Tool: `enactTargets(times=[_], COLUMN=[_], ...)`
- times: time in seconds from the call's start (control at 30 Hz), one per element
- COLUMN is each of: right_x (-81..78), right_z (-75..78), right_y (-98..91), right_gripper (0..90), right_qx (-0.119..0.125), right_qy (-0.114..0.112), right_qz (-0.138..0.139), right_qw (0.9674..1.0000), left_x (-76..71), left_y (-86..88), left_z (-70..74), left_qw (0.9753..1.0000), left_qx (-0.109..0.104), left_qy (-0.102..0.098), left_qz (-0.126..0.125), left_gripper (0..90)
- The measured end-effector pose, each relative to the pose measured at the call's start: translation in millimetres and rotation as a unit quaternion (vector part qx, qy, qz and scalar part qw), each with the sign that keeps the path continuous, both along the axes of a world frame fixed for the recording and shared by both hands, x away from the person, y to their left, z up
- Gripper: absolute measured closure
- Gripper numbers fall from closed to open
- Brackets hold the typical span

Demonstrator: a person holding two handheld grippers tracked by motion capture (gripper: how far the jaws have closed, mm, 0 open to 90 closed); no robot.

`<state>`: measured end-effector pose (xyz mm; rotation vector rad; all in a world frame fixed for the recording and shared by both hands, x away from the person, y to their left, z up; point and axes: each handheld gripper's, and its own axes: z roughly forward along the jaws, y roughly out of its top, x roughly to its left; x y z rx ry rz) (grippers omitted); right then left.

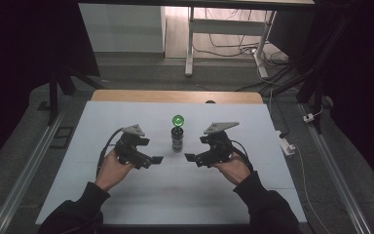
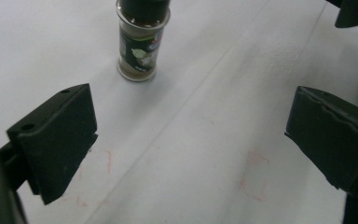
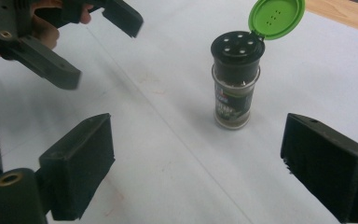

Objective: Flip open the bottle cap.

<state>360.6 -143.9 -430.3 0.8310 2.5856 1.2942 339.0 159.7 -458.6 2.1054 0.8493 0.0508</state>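
- Left gripper (image 1: 152,159): black frame, grey three-cornered top plate, black trailing cable.
- Right gripper (image 1: 191,157): the same build; blocky black jaws, brass-coloured rivet.
- Sleeves (image 1: 265,204): dark, long.

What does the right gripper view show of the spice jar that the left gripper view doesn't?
The right gripper view takes in the spice jar whole: its green flip lid stands open above a black shaker top with holes. The left gripper view cuts the jar off at the top and adds faint red marks on the white table. Both show the jar upright and ungripped, ahead of open jaws.
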Motion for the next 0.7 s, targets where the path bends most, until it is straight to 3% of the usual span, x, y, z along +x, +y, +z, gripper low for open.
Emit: enactTargets(times=[0.27, 0.7], right_x=[-15.8, -38.2], right_z=[-1.1, -4.6], right_y=[-17.1, -61.6], right_gripper=[1.0, 0.0], right_qx=[-0.006, -0.006], right_qy=[-0.009, -0.019], right_qz=[-0.002, -0.045], right_qw=[0.9999, 0.9988], left_x=[-27.6, -68.2], left_y=[16.5, 56.6], left_z=[-0.4, -1.4], left_qw=[0.9998, 0.9977], left_qx=[-0.01, -0.034], left_qy=[-0.007, -0.019], left_qz=[0.012, 0.055], left_gripper=[0.0, 0.0])
